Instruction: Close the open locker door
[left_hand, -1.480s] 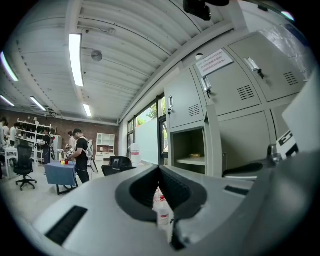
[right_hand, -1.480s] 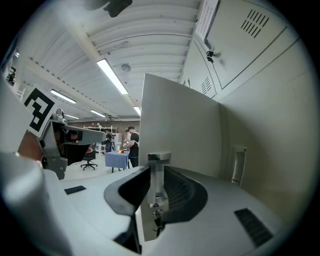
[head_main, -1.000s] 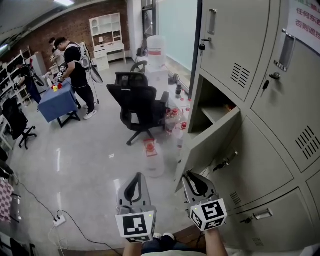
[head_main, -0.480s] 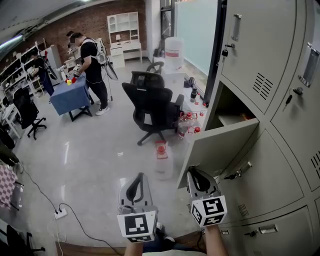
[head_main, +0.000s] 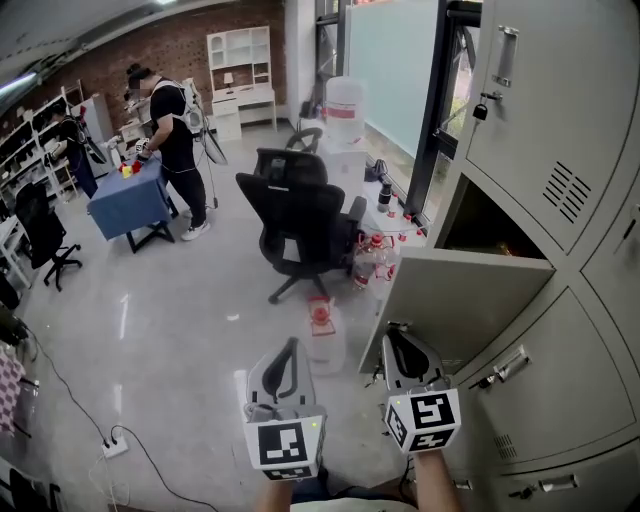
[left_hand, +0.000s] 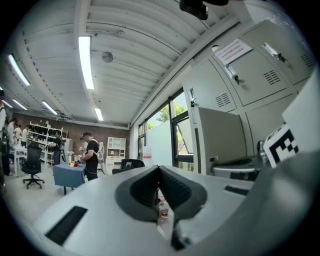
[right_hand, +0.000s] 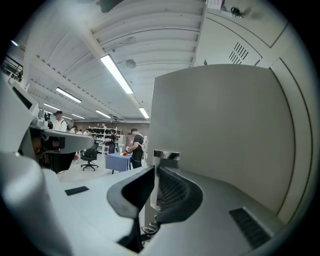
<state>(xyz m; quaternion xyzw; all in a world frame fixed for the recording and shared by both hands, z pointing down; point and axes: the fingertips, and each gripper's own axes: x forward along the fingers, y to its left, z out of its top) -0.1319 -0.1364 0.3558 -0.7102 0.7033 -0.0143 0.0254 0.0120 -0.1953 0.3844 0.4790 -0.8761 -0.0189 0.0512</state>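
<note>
The open locker door (head_main: 470, 295) is a grey panel swung out from the dark locker opening (head_main: 490, 232). It fills the right side of the right gripper view (right_hand: 225, 140), with a metal latch plate (right_hand: 166, 155) at its free edge. My right gripper (head_main: 393, 332) (right_hand: 156, 169) points level at the door's lower free corner; whether it touches the door I cannot tell. Its jaws have just been closing and stand shut with nothing between them. My left gripper (head_main: 290, 345) (left_hand: 159, 169) hangs shut and empty over the floor, left of the door (left_hand: 220, 140).
Closed lockers stand above (head_main: 550, 100) and below (head_main: 540, 400) the opening. On the floor ahead are a water jug (head_main: 325, 340), several bottles (head_main: 375, 260) and a black office chair (head_main: 300, 225). A person (head_main: 175, 140) stands at a blue table (head_main: 125, 200). A power strip (head_main: 115, 447) lies at the left.
Both grippers and the view have moved forward toward the lockers. The right gripper's tip now overlaps the door's lower free corner in the head view.
</note>
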